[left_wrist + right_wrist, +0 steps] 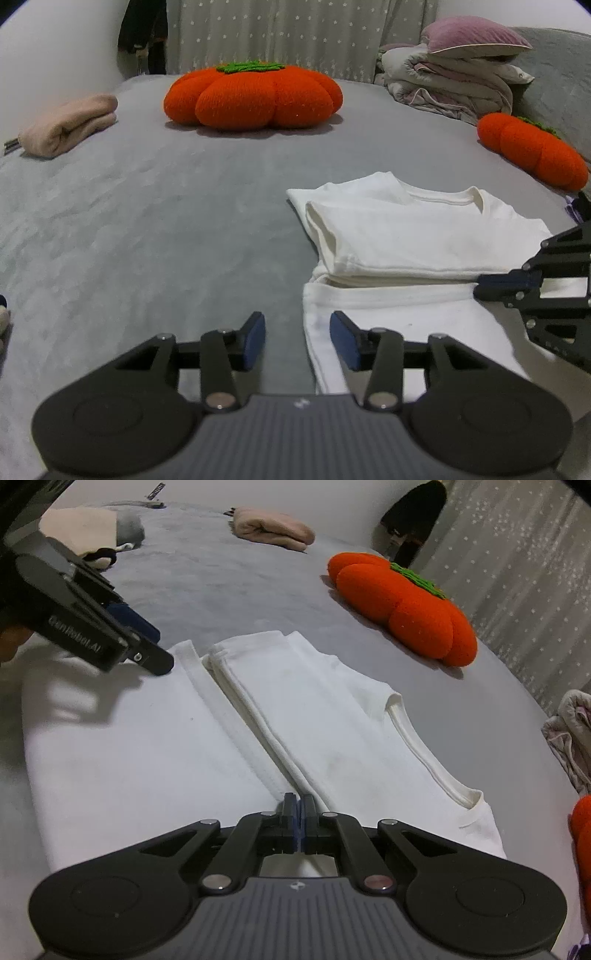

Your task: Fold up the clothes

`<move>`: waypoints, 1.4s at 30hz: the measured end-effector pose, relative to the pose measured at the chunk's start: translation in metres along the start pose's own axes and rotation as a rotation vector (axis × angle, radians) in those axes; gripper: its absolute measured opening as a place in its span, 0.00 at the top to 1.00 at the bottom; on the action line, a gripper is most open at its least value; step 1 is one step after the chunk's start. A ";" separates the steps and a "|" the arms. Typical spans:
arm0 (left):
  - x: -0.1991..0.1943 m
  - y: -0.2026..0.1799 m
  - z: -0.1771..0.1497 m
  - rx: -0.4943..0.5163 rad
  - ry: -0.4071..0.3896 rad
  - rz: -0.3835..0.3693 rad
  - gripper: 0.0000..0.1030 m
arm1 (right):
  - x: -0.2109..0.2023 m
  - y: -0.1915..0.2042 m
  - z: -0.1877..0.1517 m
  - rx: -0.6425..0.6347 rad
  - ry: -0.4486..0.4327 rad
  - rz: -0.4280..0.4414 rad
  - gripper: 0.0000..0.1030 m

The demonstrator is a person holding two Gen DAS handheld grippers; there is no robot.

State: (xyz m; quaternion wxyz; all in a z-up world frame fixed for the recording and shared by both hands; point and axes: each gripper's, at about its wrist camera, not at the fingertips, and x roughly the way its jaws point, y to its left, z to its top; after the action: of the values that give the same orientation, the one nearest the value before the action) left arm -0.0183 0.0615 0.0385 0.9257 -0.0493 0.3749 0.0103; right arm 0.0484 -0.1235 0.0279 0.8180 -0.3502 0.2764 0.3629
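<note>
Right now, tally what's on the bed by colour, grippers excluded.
White: 1, the part-folded T-shirt
Orange: 2, the big pumpkin cushion and the smaller pumpkin cushion
Pink: 1, the folded pink garment
Purple-and-grey: 1, the pile of bedding with a purple pillow on top
Beige-and-grey: 1, a bundle at the far edge; what it is, I cannot tell
Total: 6

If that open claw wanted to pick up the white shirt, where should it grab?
Probably the white T-shirt's near corner at the unfolded bottom part, coming from the left gripper's own side. That edge lies flat and thin on the grey bed, right by its open fingers, so one finger could slide under.
</note>
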 end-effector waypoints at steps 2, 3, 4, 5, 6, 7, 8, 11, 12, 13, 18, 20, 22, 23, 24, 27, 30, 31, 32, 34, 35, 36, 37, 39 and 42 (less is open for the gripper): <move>-0.001 -0.001 0.000 0.008 -0.006 0.007 0.59 | -0.003 -0.001 -0.001 0.012 0.002 -0.001 0.95; -0.001 -0.001 0.000 0.012 -0.009 0.010 0.59 | -0.005 -0.002 -0.001 0.018 0.004 -0.001 0.94; -0.001 -0.001 0.000 0.016 -0.012 0.013 0.58 | -0.008 -0.005 -0.002 0.032 0.004 0.000 0.93; -0.002 -0.001 0.000 0.018 -0.015 0.016 0.57 | -0.012 -0.008 -0.003 0.050 0.002 0.002 0.92; -0.002 0.000 0.000 0.019 -0.017 0.019 0.57 | -0.015 -0.011 -0.005 0.066 0.003 -0.002 0.92; -0.003 0.000 0.001 0.020 -0.018 0.021 0.57 | -0.019 -0.015 -0.007 0.081 0.008 -0.008 0.92; -0.003 0.001 0.001 0.021 -0.019 0.022 0.57 | -0.022 -0.017 -0.009 0.092 0.014 -0.019 0.92; -0.004 0.001 0.001 0.024 -0.022 0.026 0.57 | -0.032 -0.029 -0.021 0.150 0.044 -0.062 0.92; -0.005 0.002 0.001 0.023 -0.023 0.025 0.57 | -0.037 -0.035 -0.026 0.181 0.050 -0.080 0.92; -0.006 0.003 0.001 0.020 -0.026 0.022 0.57 | -0.044 -0.041 -0.031 0.222 0.051 -0.100 0.92; -0.012 0.002 -0.001 0.017 -0.029 0.009 0.56 | -0.089 -0.078 -0.069 0.472 0.013 -0.170 0.84; -0.014 0.001 -0.002 0.017 -0.029 0.004 0.55 | -0.106 -0.089 -0.087 0.563 0.004 -0.186 0.83; -0.016 0.000 -0.003 0.018 -0.028 -0.001 0.55 | -0.115 -0.097 -0.102 0.625 0.006 -0.190 0.83; -0.018 -0.001 -0.004 0.018 -0.028 -0.004 0.55 | -0.118 -0.099 -0.108 0.647 0.010 -0.195 0.83; -0.019 -0.001 -0.005 0.018 -0.028 -0.006 0.54 | -0.120 -0.102 -0.113 0.667 0.014 -0.201 0.83; -0.022 -0.003 -0.007 0.018 -0.027 -0.014 0.54 | -0.120 -0.106 -0.126 0.730 0.023 -0.181 0.83; -0.022 -0.010 -0.011 0.035 -0.022 -0.018 0.53 | -0.115 -0.106 -0.135 0.784 0.032 -0.141 0.83; -0.022 -0.012 -0.012 0.044 -0.022 -0.017 0.53 | -0.113 -0.106 -0.137 0.800 0.036 -0.129 0.83; -0.021 -0.014 -0.014 0.054 -0.023 -0.012 0.53 | -0.111 -0.106 -0.140 0.813 0.047 -0.129 0.85; -0.019 -0.013 -0.015 0.056 -0.020 -0.002 0.52 | -0.107 -0.106 -0.145 0.836 0.072 -0.144 0.91; -0.017 -0.013 -0.016 0.055 -0.017 0.003 0.52 | -0.106 -0.106 -0.148 0.851 0.076 -0.147 0.91; -0.016 -0.012 -0.016 0.053 -0.015 0.008 0.52 | -0.104 -0.106 -0.151 0.865 0.080 -0.150 0.92; -0.014 -0.012 -0.017 0.054 -0.015 0.013 0.52 | -0.103 -0.106 -0.154 0.880 0.084 -0.153 0.92; -0.011 -0.013 -0.017 0.059 -0.019 0.025 0.52 | -0.102 -0.104 -0.155 0.888 0.086 -0.165 0.92; -0.007 -0.014 -0.017 0.072 -0.025 0.043 0.52 | -0.102 -0.103 -0.157 0.911 0.088 -0.177 0.93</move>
State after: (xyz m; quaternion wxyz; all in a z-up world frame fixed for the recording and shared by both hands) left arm -0.0346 0.0458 0.0326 0.9310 -0.0076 0.3645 0.0173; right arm 0.0395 -0.3362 0.0441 0.9038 0.0077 0.4111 0.1182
